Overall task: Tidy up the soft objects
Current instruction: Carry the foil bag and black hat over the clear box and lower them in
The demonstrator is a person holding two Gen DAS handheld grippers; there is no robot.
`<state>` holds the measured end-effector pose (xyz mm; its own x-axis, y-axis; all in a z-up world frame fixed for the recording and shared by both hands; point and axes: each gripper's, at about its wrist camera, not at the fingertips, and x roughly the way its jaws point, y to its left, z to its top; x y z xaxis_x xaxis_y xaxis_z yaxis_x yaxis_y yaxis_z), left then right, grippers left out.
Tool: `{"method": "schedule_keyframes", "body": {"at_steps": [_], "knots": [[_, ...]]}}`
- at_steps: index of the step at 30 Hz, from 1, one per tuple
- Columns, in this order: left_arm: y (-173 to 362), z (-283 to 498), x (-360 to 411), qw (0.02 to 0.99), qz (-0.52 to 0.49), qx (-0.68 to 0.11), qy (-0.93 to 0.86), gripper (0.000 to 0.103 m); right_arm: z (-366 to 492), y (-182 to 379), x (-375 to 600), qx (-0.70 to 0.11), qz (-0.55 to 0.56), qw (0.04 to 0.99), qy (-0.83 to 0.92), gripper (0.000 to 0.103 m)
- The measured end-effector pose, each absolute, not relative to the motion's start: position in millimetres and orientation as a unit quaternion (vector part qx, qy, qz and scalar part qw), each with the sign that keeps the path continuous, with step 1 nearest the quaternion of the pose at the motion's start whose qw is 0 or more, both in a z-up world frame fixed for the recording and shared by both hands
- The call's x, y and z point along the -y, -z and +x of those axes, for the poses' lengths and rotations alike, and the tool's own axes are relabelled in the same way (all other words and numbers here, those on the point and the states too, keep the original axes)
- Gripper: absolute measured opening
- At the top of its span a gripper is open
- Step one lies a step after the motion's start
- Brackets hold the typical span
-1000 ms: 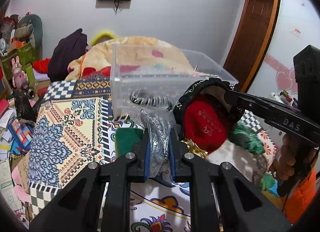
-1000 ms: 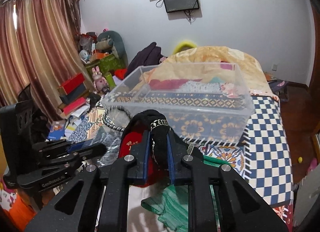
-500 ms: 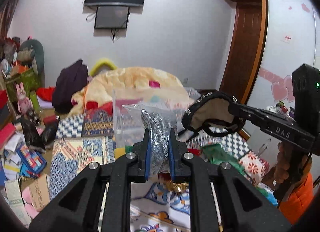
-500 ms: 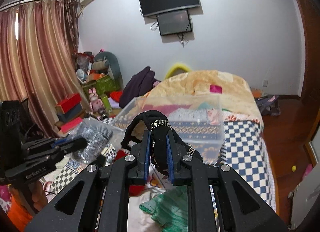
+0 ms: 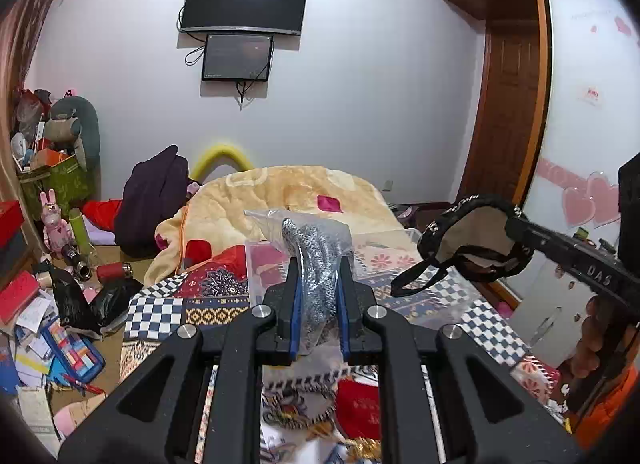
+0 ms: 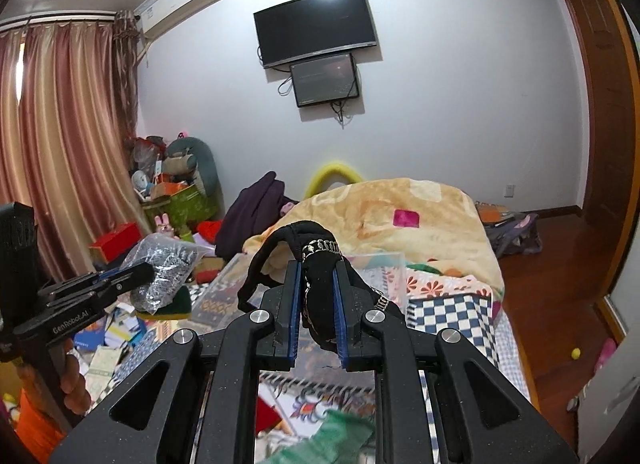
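Note:
My left gripper [image 5: 319,296] is shut on a clear plastic bag of black-and-white knit fabric [image 5: 316,248] and holds it in the air; it also shows in the right wrist view [image 6: 166,268]. My right gripper [image 6: 317,304] is shut on a black cloth pouch with a chain trim [image 6: 316,264], seen with its beige lining in the left wrist view [image 5: 474,240]. Both are raised above the bed. A clear plastic storage box [image 5: 266,264] sits on the patterned bedspread behind the grippers, partly hidden; its rim shows in the right wrist view [image 6: 380,260].
A red cloth [image 5: 360,408] and other soft items lie on the bedspread below; a green cloth [image 6: 336,436] lies near the front. A yellow blanket [image 5: 280,200] is heaped beyond the box. Clutter covers the floor at the left [image 5: 48,324].
Both grippers have risen well above the bed with their items still held. The box and the pile of cloths now sit lower in both views.

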<state>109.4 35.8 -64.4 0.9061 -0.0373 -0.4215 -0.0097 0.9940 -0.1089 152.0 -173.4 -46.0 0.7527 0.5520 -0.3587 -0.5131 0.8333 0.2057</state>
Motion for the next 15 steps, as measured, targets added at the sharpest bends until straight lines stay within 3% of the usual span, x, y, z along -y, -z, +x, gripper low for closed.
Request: {"method": "schedule_keyframes", "body": {"at_steps": [15], "knots": [[109.7, 191.2, -50.9, 0.952, -0.084, -0.295, 0.012, 0.015, 193.2, 80.5, 148.4, -0.267, 0.014, 0.923, -0.278, 0.013]]}}
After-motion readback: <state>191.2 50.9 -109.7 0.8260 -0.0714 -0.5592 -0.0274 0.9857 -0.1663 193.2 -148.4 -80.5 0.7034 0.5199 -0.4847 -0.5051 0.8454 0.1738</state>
